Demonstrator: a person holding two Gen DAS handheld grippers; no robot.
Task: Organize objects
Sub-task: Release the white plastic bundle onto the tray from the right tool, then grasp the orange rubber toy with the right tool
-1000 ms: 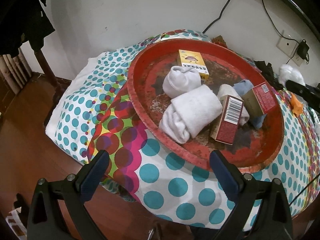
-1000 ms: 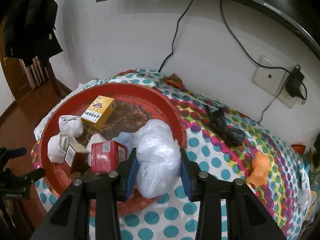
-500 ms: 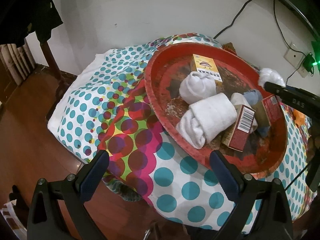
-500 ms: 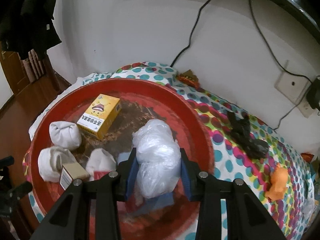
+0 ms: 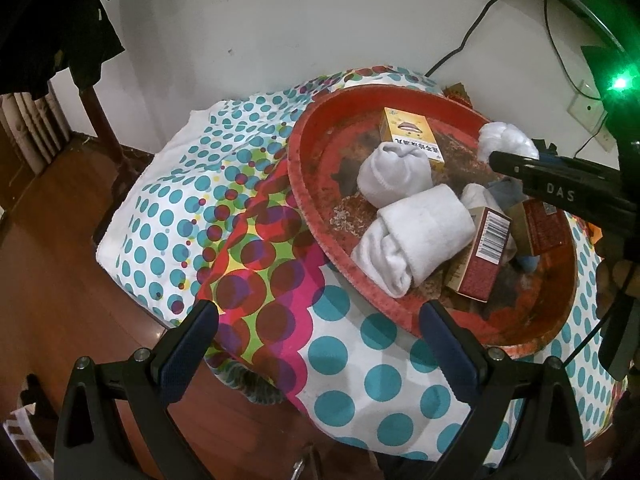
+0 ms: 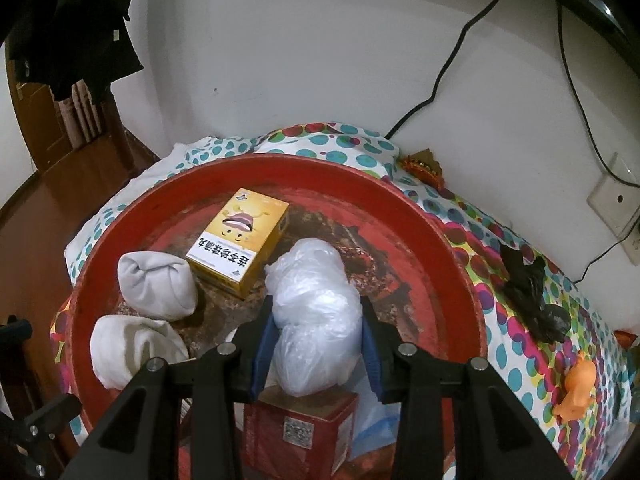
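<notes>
The crumpled plastic bag (image 6: 316, 316) is pinched lengthwise in the right gripper (image 6: 316, 344) above the red tray (image 6: 448, 240), open floor lying just ahead beside the yellow box (image 6: 238, 236).

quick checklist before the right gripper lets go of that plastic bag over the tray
1. Crumpled plastic bag sits between the right gripper pads, whose jaws have just been opening: ok.
2. Bag is above the red tray, not the tablecloth: ok.
3. Landing spot free: not ok, the red box lies right under the bag.
4. Yellow box and rolled white sock clear of the bag: ok.
5. Left gripper open, empty and short of the tray: ok.
6. Height of the bag over the tray floor: cannot tell.
</notes>
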